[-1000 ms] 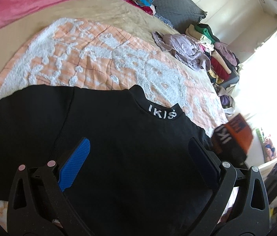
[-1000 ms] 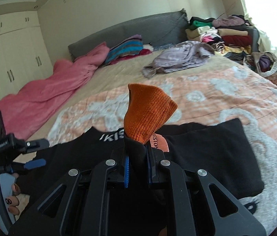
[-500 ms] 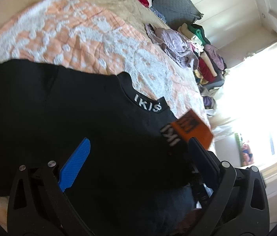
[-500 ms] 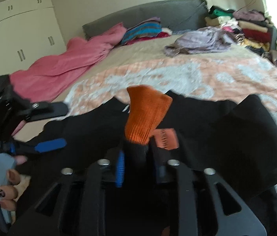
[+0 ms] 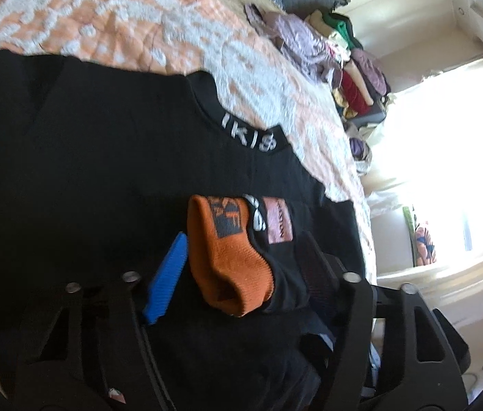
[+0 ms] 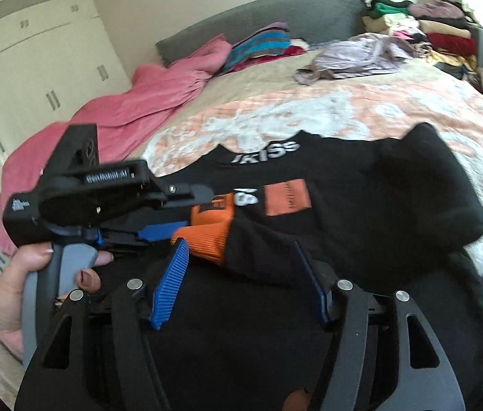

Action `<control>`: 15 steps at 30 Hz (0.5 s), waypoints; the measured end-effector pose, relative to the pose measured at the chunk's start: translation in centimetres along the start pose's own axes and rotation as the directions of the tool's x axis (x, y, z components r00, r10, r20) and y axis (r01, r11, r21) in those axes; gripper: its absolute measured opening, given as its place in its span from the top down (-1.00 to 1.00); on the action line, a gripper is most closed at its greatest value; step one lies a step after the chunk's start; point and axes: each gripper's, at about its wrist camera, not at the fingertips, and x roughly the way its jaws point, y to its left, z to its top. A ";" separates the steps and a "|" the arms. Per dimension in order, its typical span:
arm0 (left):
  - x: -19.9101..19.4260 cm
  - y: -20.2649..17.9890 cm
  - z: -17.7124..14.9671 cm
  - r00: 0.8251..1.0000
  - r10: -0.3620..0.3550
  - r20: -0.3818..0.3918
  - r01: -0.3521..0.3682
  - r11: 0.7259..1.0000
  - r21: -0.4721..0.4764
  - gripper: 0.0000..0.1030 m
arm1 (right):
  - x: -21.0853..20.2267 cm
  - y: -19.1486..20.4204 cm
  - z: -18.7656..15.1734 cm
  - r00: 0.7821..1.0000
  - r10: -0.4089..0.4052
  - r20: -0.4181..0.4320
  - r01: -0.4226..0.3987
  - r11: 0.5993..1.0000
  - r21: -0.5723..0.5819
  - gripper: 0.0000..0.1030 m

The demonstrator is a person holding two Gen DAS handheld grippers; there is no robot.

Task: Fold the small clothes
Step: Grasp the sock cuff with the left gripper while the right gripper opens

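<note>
Handing the orange cuff [image 5: 231, 260] over onto the black top [image 5: 87, 171].
Right gripper [image 6: 241, 277] jaws, just opening, stand spread about the sleeve; left gripper [image 5: 241, 267] jaws, just closing, bracket the cuff untouched: centre it before pinching.

Bed [image 6: 251, 85]; black top [image 6: 361, 205] flat on peach quilt [image 6: 412, 102]; pink blanket [image 6: 131, 109].

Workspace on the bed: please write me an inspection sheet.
Surface: peach quilt on the bed.
Job's things: black top spread flat; orange cuff lies on it.
Clutter: lilac garment, clothes pile, pink blanket.
Grippers: left gripper has been closing around the cuff, not yet pressing; right gripper has been opening, pads clear of the sleeve.
Cables: nothing seen.
Surroundings: wardrobe, grey headboard.
</note>
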 end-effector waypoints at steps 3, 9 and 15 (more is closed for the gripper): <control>1.1 -0.3 -0.6 1.000 0.023 -0.020 -0.023 1.000 0.009 -0.04 | -1.2 -1.1 -0.7 1.000 -0.019 0.010 0.018 0.999 0.040 -0.18; 2.1 -1.7 -1.2 0.995 0.103 0.007 -0.104 0.990 0.094 0.37 | -2.5 -2.6 -1.5 0.999 -0.033 0.002 0.033 0.996 0.081 -0.18; 1.7 -2.3 -0.8 0.995 0.097 0.039 -0.102 0.985 0.139 0.81 | -3.4 -3.5 -1.5 0.999 -0.050 0.015 0.048 0.993 0.104 -0.18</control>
